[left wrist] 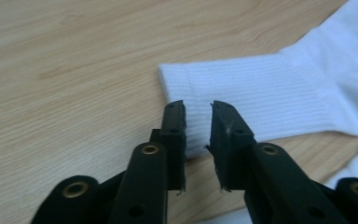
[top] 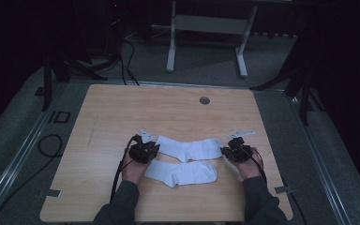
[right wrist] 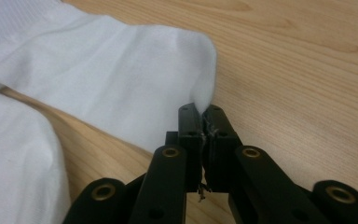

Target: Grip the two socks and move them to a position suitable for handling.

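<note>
Two white socks lie side by side on the wooden table [top: 122,112]. The far sock [top: 190,149] stretches between my two grippers, and the near sock [top: 183,172] lies just in front of it. My left gripper [top: 157,149] is at the far sock's ribbed cuff [left wrist: 261,93]. Its jaws [left wrist: 198,109] stand open with a gap, the cuff's edge below them, and no pad presses on it. My right gripper [top: 224,151] is at the toe end of that sock [right wrist: 121,79]. Its jaws [right wrist: 200,109] are nearly together, with the toe's edge pinched at the tips. The near sock [right wrist: 14,158] shows at the left.
A round grey grommet [top: 204,100] sits in the table's far middle. Black cables [top: 51,145] lie on the floor at the left. A white table frame [top: 206,28] stands beyond the far edge. Bare wood surrounds the socks.
</note>
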### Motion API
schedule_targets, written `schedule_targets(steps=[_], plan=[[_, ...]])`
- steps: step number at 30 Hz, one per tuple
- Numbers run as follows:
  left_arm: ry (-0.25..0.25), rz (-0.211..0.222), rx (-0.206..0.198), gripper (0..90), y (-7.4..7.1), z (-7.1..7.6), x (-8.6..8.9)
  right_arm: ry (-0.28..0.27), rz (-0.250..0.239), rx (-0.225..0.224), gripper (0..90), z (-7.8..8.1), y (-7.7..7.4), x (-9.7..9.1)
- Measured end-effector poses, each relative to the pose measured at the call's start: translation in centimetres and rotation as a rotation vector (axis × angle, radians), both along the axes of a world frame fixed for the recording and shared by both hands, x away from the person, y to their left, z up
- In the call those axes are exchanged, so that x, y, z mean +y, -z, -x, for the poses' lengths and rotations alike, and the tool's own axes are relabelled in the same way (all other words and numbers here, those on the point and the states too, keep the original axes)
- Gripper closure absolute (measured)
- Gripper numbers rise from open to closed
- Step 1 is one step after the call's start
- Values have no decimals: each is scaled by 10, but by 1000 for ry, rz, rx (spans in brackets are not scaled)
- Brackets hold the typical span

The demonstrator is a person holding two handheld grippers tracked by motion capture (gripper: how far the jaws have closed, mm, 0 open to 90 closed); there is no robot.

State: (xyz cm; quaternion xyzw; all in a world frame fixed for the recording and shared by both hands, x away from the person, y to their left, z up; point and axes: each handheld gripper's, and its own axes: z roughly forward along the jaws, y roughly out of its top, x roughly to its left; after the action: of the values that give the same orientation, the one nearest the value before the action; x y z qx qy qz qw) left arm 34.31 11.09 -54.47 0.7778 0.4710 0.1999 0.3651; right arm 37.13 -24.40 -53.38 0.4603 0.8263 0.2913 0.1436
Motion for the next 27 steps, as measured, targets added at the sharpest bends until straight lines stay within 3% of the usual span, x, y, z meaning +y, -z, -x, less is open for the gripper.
schedule_targets(steps=[5,8,12,18,22,27], plan=[[-7,7,11,683,-6,8,10,2,6,-19,667,0,-7,-5],[-2,10,44,671,-7,12,16,0,1,-32,619,-3,-15,-7],[-11,-2,38,654,-8,21,22,-25,0,-48,600,-7,-26,-5],[-8,-23,27,644,-6,35,31,-95,22,-57,618,-11,-35,17],[-16,-14,14,639,-7,42,37,-133,11,-56,590,-16,-40,33],[-22,-6,-17,634,-10,49,40,-216,45,-76,593,-19,-45,62]])
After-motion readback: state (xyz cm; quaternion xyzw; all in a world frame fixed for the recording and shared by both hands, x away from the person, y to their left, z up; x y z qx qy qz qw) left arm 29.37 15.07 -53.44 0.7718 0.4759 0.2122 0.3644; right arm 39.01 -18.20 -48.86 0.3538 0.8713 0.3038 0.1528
